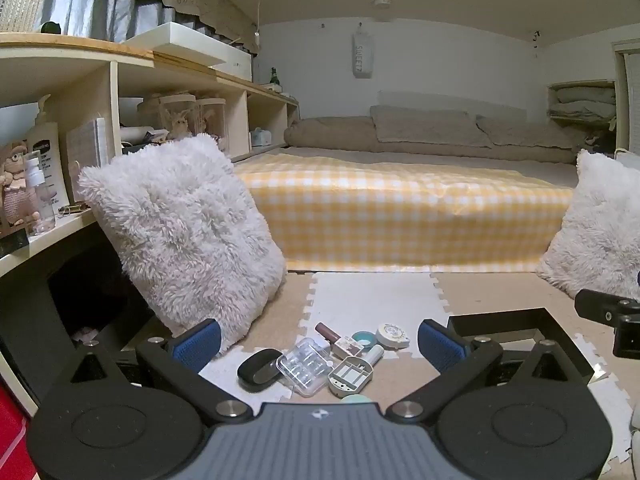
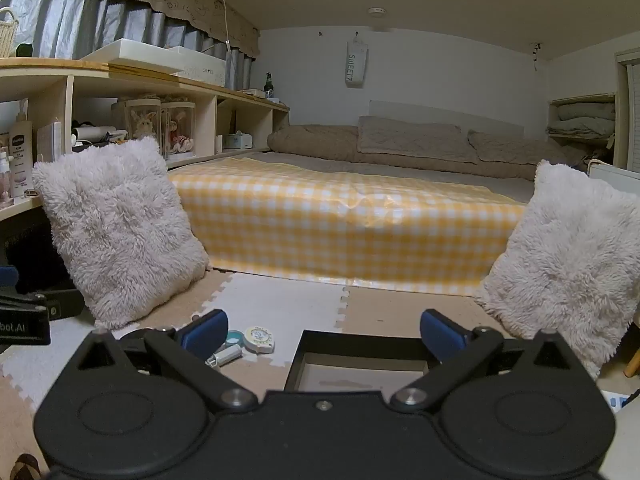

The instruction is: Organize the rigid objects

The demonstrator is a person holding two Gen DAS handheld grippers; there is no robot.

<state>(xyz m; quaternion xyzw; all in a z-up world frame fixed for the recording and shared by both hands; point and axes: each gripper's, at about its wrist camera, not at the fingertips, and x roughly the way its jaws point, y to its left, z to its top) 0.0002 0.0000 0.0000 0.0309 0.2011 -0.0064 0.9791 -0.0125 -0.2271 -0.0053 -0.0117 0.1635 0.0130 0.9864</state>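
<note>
While both grippers hang spread wide and empty, left gripper sits over the item cluster: clear plastic compartment case, black oval case, round white tape dispenser. Black square tray lies right of cluster, below right gripper.

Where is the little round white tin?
The round tin lies on the floor mat at the far right of the pile of small things, beside the teal pot and just left of the black tray. The right wrist view shows it too.
</note>
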